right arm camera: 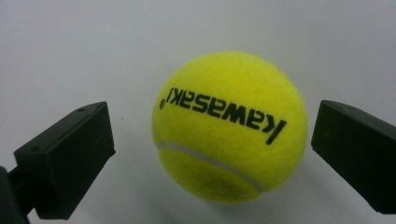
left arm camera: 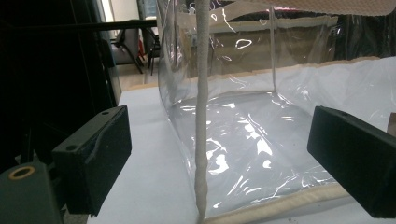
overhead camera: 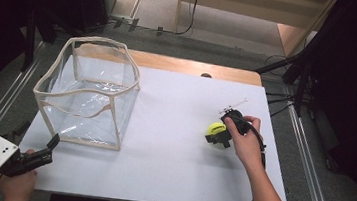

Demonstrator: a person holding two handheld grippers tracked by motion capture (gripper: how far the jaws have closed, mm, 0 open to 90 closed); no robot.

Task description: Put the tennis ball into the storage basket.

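A yellow tennis ball [overhead camera: 215, 129] [right arm camera: 229, 126] with black lettering rests on the white table [overhead camera: 172, 145] at the right. My right gripper [overhead camera: 218, 136] [right arm camera: 210, 154] is open, one jaw on each side of the ball with a gap to each. A clear plastic box [overhead camera: 89, 91] [left arm camera: 261, 121] with cream trim stands open-topped at the table's left. My left gripper [overhead camera: 51, 145] [left arm camera: 219, 163] is open near the front left edge, pointing at the box's near corner seam [left arm camera: 201, 140], which stands between its jaws, apart from both.
A wooden strip [overhead camera: 195, 67] runs along the table's far edge. Metal rails [overhead camera: 307, 144] flank both sides of the table, and dark stands and cables lie on the floor at the right. A broad stretch of white tabletop lies between box and ball.
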